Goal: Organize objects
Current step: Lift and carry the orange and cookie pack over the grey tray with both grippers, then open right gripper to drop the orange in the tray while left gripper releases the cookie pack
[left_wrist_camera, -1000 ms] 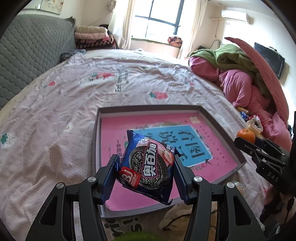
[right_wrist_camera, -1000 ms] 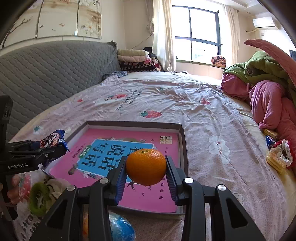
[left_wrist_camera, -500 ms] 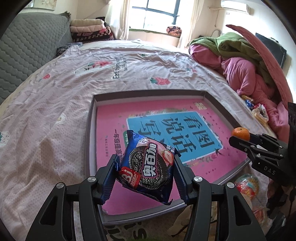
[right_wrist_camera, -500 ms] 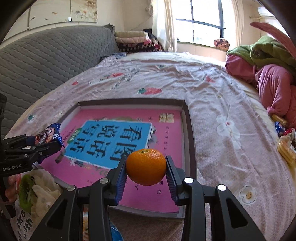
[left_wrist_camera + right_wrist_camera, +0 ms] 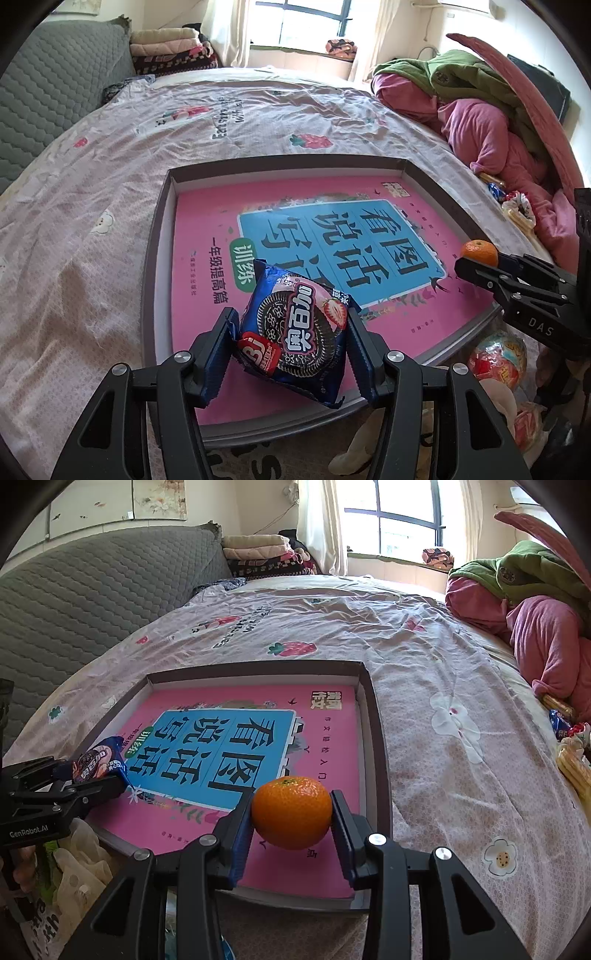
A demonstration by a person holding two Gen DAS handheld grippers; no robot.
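Observation:
My left gripper (image 5: 291, 350) is shut on a blue Oreo cookie packet (image 5: 295, 332) and holds it above the near left part of a shallow grey tray (image 5: 157, 258). A pink book with a blue panel (image 5: 332, 240) lies in the tray. My right gripper (image 5: 291, 819) is shut on an orange (image 5: 291, 812), held above the tray's near right corner (image 5: 373, 775). The right gripper (image 5: 476, 266) with its orange (image 5: 479, 252) shows at the right of the left wrist view. The left gripper (image 5: 96, 775) with the packet (image 5: 98, 762) shows at the left of the right wrist view.
The tray lies on a bed with a pale floral sheet (image 5: 92, 177). Pink and green bedding (image 5: 480, 110) is piled at the right. Wrapped snacks (image 5: 517, 210) lie by it. Foil-wrapped balls (image 5: 496, 354) and a white bag (image 5: 81, 867) sit at the near edge. A grey headboard (image 5: 92, 590) stands left.
Both grippers have moved forward and lower over the tray, which now looks larger and nearer. Each keeps its hold: left on the packet, right on the orange.

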